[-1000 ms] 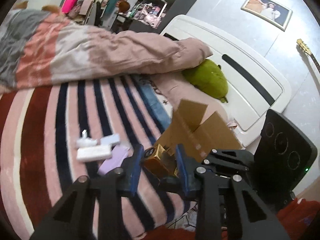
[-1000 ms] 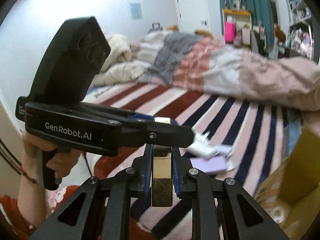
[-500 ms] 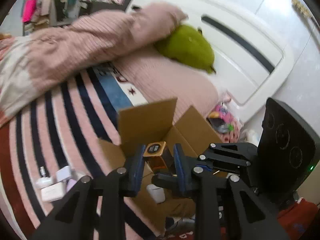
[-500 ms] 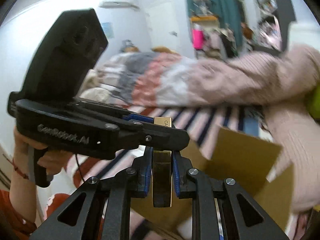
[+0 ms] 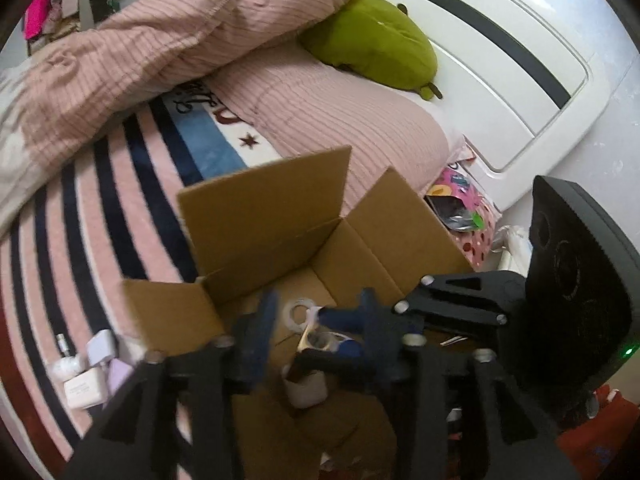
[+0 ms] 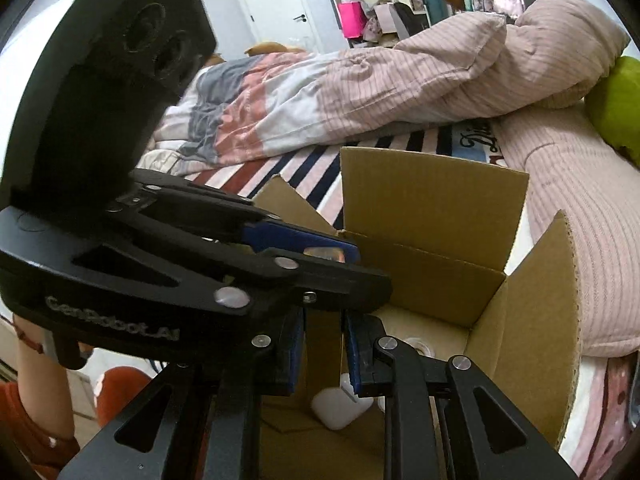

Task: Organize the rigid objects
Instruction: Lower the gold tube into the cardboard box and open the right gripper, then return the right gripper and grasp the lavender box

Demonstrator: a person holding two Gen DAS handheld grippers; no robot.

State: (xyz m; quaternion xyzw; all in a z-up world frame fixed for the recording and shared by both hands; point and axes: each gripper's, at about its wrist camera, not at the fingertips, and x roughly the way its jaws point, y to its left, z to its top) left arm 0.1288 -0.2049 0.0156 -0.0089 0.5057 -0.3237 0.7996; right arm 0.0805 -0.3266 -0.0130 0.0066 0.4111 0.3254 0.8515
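An open cardboard box (image 5: 280,216) stands on the striped bed; it also shows in the right wrist view (image 6: 432,216). Both grippers hover over its opening, crossing each other. My left gripper (image 5: 316,320) is open and empty. My right gripper (image 6: 323,344) is open and empty too. Inside the box lie a white rounded case (image 6: 340,406), a clear tape ring (image 5: 298,314) and other small items. The gold box held earlier is not visible. Several small white and lilac items (image 5: 90,372) lie on the bed left of the box.
A pink striped duvet (image 5: 160,40) is heaped at the back of the bed. A green plush (image 5: 376,40) lies by the white headboard (image 5: 500,64). A colourful bag (image 5: 464,208) sits between bed and headboard.
Both grippers swung from the bed to above the box. Both jaws opened and the gold box they held together is gone from between them.
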